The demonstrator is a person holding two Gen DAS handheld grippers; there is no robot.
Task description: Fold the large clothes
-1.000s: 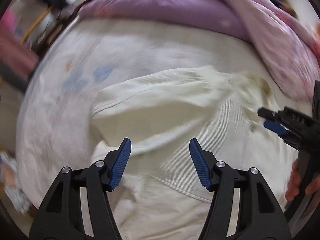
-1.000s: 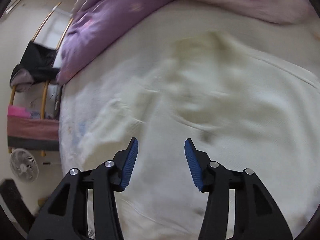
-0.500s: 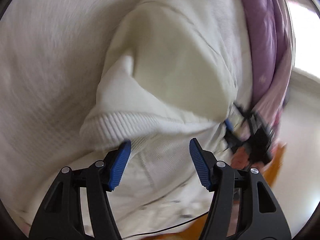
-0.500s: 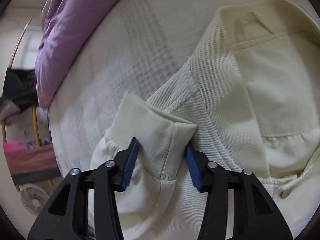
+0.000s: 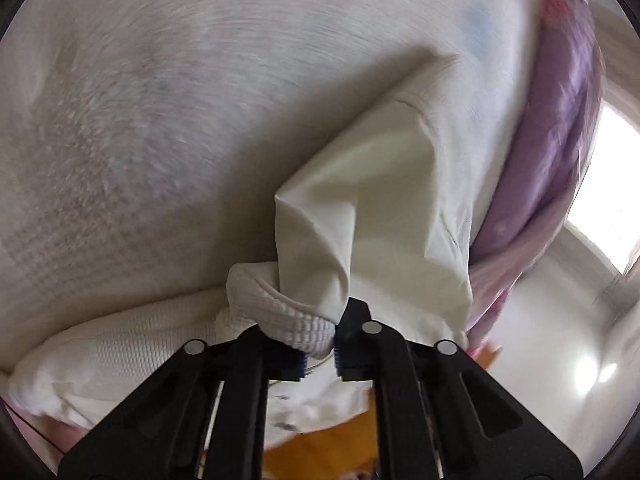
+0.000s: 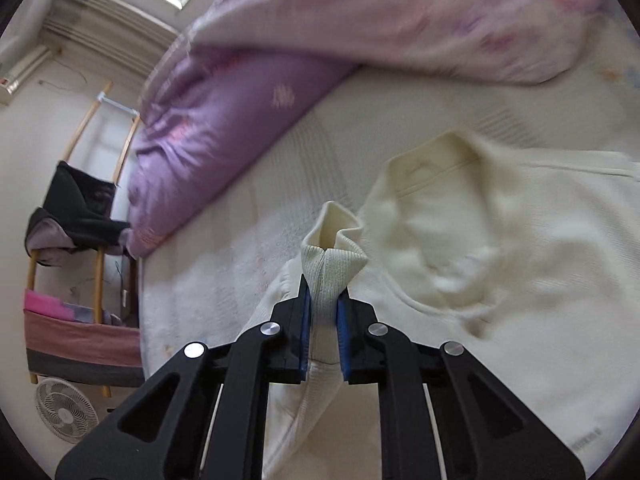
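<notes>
A cream knit garment (image 6: 500,248) with a smooth lining lies on a white bed sheet (image 6: 320,160). My right gripper (image 6: 323,330) is shut on a ribbed cuff (image 6: 332,264) of the garment, which stands bunched above the fingers. My left gripper (image 5: 320,354) is shut on the ribbed hem (image 5: 288,312) of the same garment (image 5: 392,220); the fabric is lifted and hangs stretched off the sheet (image 5: 160,120). The collar (image 6: 440,160) lies open to the right of the cuff.
A purple quilt (image 6: 224,120) and a pink floral quilt (image 6: 400,12) are heaped along the far side of the bed. A wooden rack with dark clothes (image 6: 76,216) and a floor fan (image 6: 66,412) stand beside the bed. The purple quilt (image 5: 552,140) also borders the left wrist view.
Both grippers have closed: the right one on the cuff that stood between its fingers, the left one on the ribbed hem. Both have lifted the fabric off the sheet.
</notes>
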